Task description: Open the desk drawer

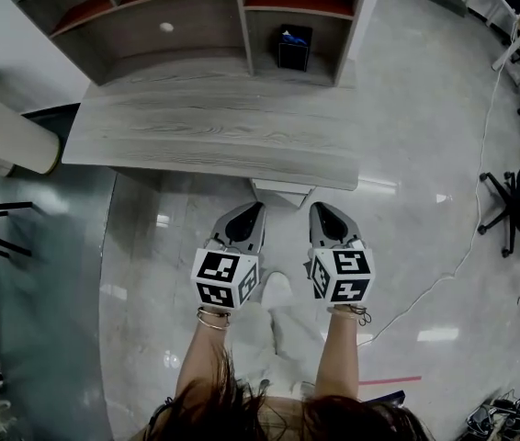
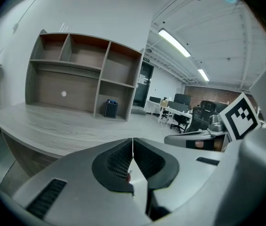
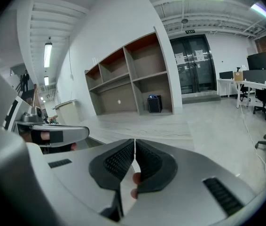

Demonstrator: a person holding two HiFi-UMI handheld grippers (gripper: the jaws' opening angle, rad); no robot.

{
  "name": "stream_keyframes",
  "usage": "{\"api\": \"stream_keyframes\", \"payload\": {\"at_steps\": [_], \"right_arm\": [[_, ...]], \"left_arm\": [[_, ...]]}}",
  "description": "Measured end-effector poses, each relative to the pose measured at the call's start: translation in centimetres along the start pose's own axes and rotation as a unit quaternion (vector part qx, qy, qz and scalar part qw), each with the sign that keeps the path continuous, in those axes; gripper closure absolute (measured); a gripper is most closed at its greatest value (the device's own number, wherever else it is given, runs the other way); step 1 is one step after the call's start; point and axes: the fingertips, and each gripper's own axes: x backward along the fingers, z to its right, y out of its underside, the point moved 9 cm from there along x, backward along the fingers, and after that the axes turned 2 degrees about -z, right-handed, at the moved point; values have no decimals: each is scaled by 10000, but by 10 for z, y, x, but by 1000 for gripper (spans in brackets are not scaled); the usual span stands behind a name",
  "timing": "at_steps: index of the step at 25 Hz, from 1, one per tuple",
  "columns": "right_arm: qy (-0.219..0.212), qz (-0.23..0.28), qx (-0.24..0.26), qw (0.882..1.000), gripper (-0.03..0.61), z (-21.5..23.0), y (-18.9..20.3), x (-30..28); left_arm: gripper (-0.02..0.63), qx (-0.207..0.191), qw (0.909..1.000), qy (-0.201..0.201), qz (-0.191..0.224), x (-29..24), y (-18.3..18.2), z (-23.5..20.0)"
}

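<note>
While their empty jaws sit pressed together, left gripper and right gripper hover abreast. A grey wood-grain desk, pale drawer front beneath its edge, lies at twelve o'clock.

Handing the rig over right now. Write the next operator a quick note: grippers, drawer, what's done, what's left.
Left gripper: shut, empty, held short of the desk front edge.
Right gripper: shut, empty, level beside the left.
Drawer: under the desk's front edge, just ahead between the two grippers. It looks closed and neither gripper touches it.
Done: nothing on the drawer yet.
Left: open a gripper, take hold of the drawer front, pull it out.
</note>
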Motion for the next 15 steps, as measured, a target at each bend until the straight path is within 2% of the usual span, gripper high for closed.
{"api": "stream_keyframes", "payload": {"at_steps": [4,15], "right_arm": [[56,35,-136,9999,556,6,4,-4],[156,-38,-54,9999,555,17,10,-18]], "left_arm": [[604,84,9999,-65,71,2,5,0],[603,222,9995,-116,193,-8,15,-6]]}}
